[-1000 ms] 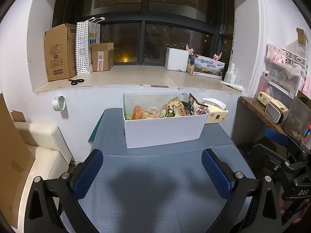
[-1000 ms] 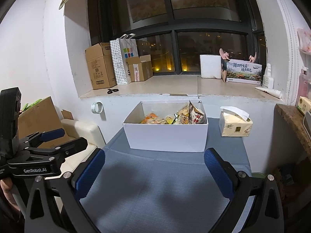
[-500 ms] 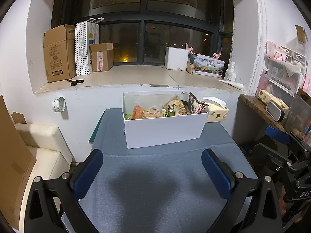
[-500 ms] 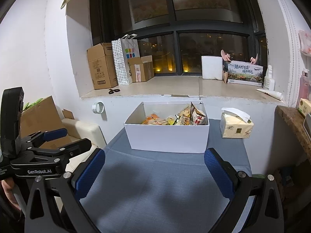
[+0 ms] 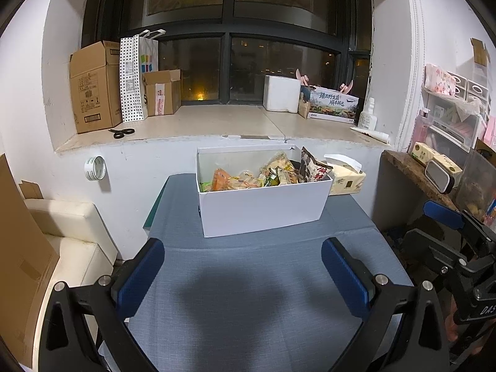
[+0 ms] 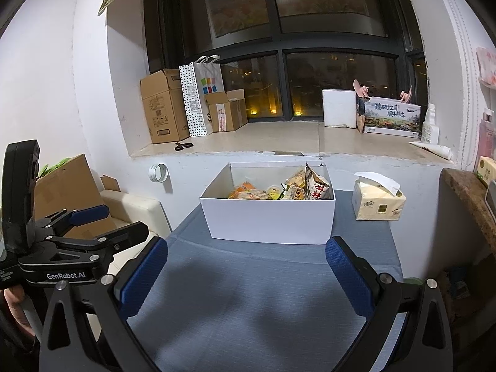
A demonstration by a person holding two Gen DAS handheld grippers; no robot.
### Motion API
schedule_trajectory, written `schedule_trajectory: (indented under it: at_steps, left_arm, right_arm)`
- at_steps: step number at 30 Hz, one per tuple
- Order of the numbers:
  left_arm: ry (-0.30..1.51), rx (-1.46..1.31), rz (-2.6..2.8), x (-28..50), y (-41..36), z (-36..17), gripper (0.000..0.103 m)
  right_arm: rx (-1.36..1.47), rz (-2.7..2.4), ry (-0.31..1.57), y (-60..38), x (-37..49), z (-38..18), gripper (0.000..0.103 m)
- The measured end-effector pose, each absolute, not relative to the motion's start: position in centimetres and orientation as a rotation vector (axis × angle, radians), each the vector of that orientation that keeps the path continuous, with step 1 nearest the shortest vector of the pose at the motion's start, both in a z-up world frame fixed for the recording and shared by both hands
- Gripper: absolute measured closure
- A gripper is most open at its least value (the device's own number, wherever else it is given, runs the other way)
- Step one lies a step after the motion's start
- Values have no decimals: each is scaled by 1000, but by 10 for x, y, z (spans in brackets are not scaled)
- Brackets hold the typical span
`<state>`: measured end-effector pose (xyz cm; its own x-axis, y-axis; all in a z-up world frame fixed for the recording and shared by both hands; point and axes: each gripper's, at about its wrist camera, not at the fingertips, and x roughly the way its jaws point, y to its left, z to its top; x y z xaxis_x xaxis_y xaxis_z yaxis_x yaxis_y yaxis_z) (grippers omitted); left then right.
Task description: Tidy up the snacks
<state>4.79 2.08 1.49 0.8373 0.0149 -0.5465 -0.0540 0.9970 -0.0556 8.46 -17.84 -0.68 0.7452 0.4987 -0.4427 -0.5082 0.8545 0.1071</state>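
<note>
Both tongs hover over the near part of the grey-clothed bench (image 5: 248, 310), each spread wide and holding nothing: the left tongs (image 5: 245, 276) and the right tongs (image 6: 248, 276). At the far end of the bench stands a white box (image 5: 263, 207) with snack packets (image 5: 266, 176) piled inside, a dark upright bag (image 6: 316, 186) at its right end. A tissue pack (image 6: 378, 204) sits just right of the box. Scissors (image 5: 121, 132) lie on the windowsill beyond.
</note>
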Motion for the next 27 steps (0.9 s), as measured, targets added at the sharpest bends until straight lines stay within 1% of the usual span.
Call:
schedule_trajectory:
  at_steps: [27]
  left_arm:
    - [583,-63,36,47,20,13,0]
  right_arm:
    - [-22,554,491,-176,84,-10,0]
